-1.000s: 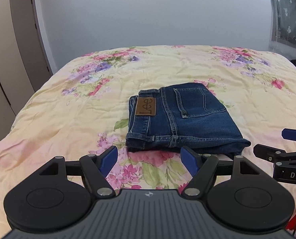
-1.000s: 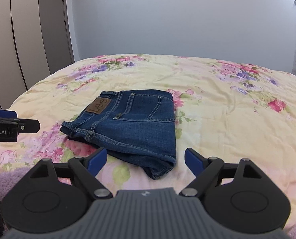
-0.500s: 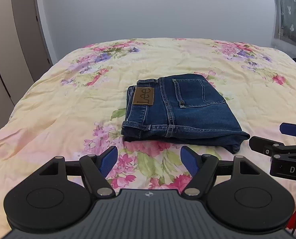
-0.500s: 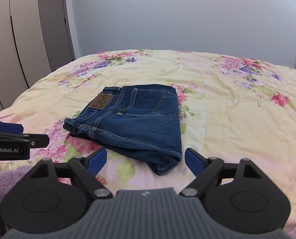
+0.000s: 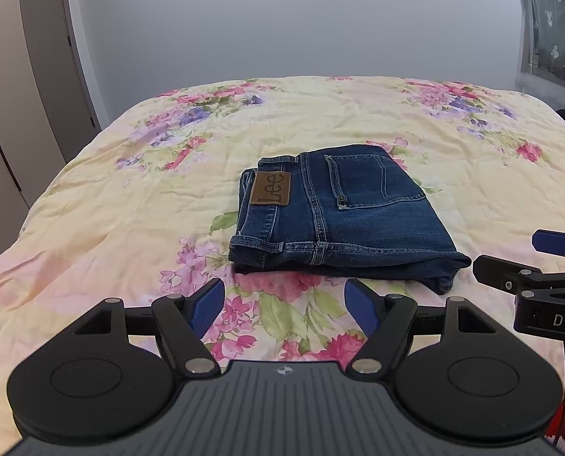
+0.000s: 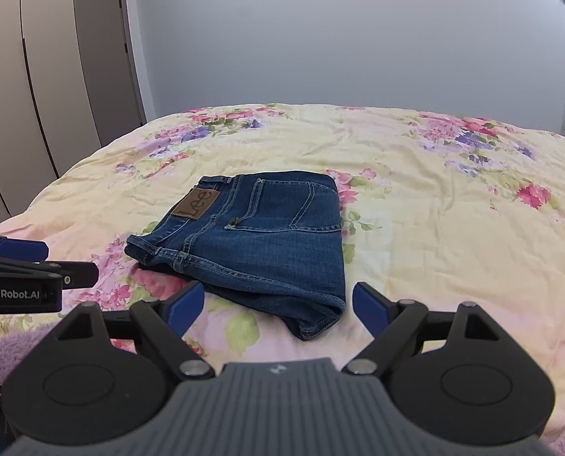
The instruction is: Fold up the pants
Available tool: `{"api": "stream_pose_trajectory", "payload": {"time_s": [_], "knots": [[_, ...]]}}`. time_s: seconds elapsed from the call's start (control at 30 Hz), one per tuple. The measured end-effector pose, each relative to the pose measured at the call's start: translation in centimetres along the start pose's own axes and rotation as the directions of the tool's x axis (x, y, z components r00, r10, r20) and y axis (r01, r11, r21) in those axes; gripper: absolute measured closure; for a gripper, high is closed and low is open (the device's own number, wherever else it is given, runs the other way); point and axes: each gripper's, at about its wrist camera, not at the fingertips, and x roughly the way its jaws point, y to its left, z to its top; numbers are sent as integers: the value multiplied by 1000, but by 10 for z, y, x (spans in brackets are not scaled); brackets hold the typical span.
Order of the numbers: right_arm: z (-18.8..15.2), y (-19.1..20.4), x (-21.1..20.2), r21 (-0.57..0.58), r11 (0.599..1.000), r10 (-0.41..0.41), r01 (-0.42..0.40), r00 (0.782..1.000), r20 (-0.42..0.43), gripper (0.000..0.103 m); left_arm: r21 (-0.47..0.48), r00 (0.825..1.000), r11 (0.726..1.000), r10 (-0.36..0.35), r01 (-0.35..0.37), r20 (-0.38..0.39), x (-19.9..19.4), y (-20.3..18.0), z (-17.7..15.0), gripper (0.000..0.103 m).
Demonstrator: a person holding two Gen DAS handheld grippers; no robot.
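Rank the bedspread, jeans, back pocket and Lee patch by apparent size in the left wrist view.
Largest to smallest:
1. bedspread
2. jeans
3. back pocket
4. Lee patch
None look alike; each sits on the one before.

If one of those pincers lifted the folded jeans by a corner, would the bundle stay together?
Probably not. The folded jeans are soft stacked denim layers, so they would likely droop and unfold. Thick seams suggest some weight. On the rumpled floral quilt, pushing might bunch them rather than slide them.

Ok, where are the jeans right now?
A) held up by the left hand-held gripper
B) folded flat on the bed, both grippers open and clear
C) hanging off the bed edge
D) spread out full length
B: the jeans lie folded on the floral bedspread, with the left hand-held gripper and right hand-held gripper open and empty.
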Motion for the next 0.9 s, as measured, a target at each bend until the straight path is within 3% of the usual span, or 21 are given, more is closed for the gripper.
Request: {"api": "stream_pose_trajectory", "payload": {"time_s": [0.9], "knots": [[1,4,-3,-15,1000,0,0,1000,10,21,2,1000,1000,2,-2,0,-1,-3,-1,18]]}}
